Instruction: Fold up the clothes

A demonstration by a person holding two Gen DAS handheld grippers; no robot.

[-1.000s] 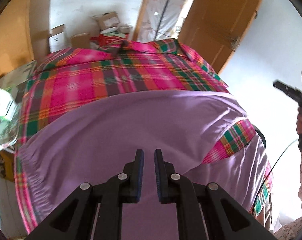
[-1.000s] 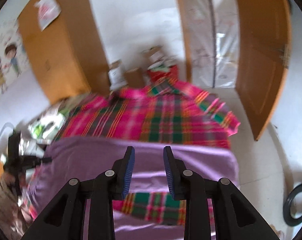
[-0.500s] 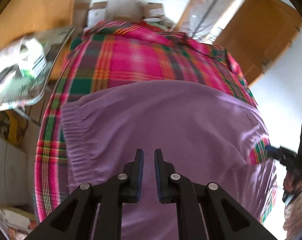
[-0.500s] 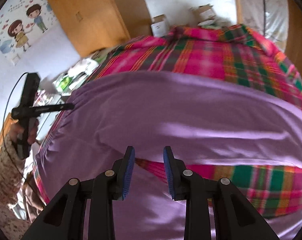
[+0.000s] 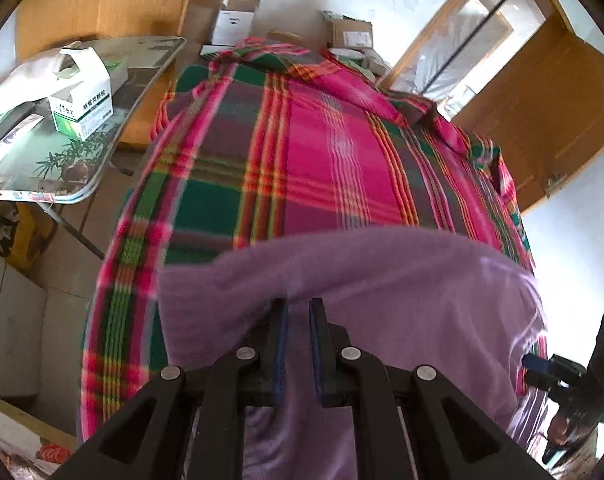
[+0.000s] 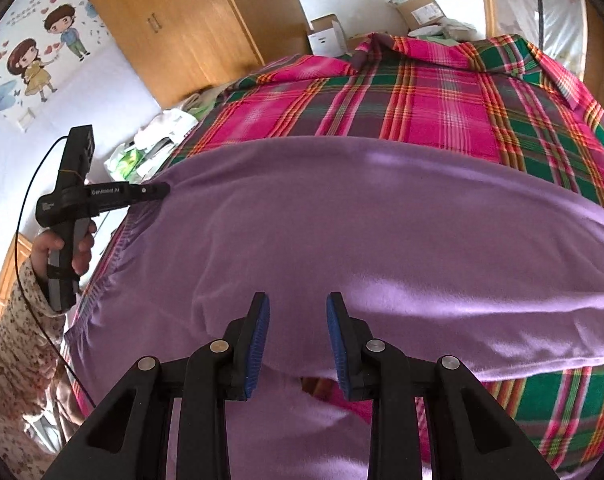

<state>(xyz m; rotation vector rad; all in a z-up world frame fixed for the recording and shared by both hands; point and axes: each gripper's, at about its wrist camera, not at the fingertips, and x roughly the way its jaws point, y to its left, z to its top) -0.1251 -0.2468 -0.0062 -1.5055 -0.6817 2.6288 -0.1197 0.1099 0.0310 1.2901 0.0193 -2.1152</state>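
A purple fleece garment (image 6: 361, 216) lies spread across a bed with a pink and green plaid sheet (image 6: 441, 96). Its gathered elastic edge (image 6: 118, 240) runs down the left side. My left gripper (image 5: 298, 306) sits low on the purple fabric near that edge. Only a narrow gap parts its jaws, and I cannot tell whether cloth is pinched there. In the right wrist view the left gripper (image 6: 162, 190) touches the garment's far left corner. My right gripper (image 6: 298, 300) is open just above the garment's near fold. In the left wrist view the right gripper (image 5: 535, 362) shows at the garment's right edge.
A glass-topped side table (image 5: 150, 76) with medicine boxes (image 5: 82, 108) stands left of the bed. Cardboard boxes (image 5: 234, 24) sit on the floor beyond it. A wooden wardrobe (image 6: 174, 20) and a wooden door (image 5: 541, 120) flank the room. A hand (image 6: 62, 248) holds the left gripper.
Both grippers have come down close to the purple garment, the left toward its elastic edge, the right toward its near fold. Jaw gaps look unchanged.
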